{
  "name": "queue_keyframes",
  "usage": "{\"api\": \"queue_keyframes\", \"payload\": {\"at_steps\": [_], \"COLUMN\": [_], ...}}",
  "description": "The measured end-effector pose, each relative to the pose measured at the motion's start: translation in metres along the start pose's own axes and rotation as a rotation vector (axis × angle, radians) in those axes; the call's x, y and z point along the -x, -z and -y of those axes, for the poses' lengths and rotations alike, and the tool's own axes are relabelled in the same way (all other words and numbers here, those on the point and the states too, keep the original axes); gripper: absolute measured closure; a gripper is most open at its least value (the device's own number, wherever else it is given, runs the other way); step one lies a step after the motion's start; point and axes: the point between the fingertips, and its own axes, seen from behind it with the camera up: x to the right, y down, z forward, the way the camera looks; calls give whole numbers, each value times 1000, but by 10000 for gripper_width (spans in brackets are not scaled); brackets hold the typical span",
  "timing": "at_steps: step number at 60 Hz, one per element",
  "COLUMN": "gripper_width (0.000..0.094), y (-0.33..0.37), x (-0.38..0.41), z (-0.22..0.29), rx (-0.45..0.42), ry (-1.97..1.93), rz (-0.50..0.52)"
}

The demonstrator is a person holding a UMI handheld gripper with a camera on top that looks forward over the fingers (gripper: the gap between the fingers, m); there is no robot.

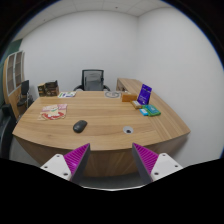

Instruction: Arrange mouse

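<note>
A dark mouse (79,126) lies on the wooden table (105,118), left of its middle and well beyond my fingers. My gripper (112,160) hangs in front of the table's near edge, open, with nothing between its two fingers. The magenta pads (74,157) stand wide apart. The mouse sits ahead and slightly left of the left finger.
A plate with food (53,113) lies left of the mouse. A small white object (128,130) rests near the front right. A purple box (145,94) and green book (150,111) stand at the right. Chairs (93,79) line the far side, with shelving (12,75) at left.
</note>
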Motion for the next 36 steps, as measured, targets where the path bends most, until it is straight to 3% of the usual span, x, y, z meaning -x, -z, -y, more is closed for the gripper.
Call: {"api": "queue_keyframes", "payload": {"at_steps": [36], "gripper_width": [69], "y": [-20], "x": [72], "z": [-12], "rx": [2], "ry": [14], "rz": [87]}}
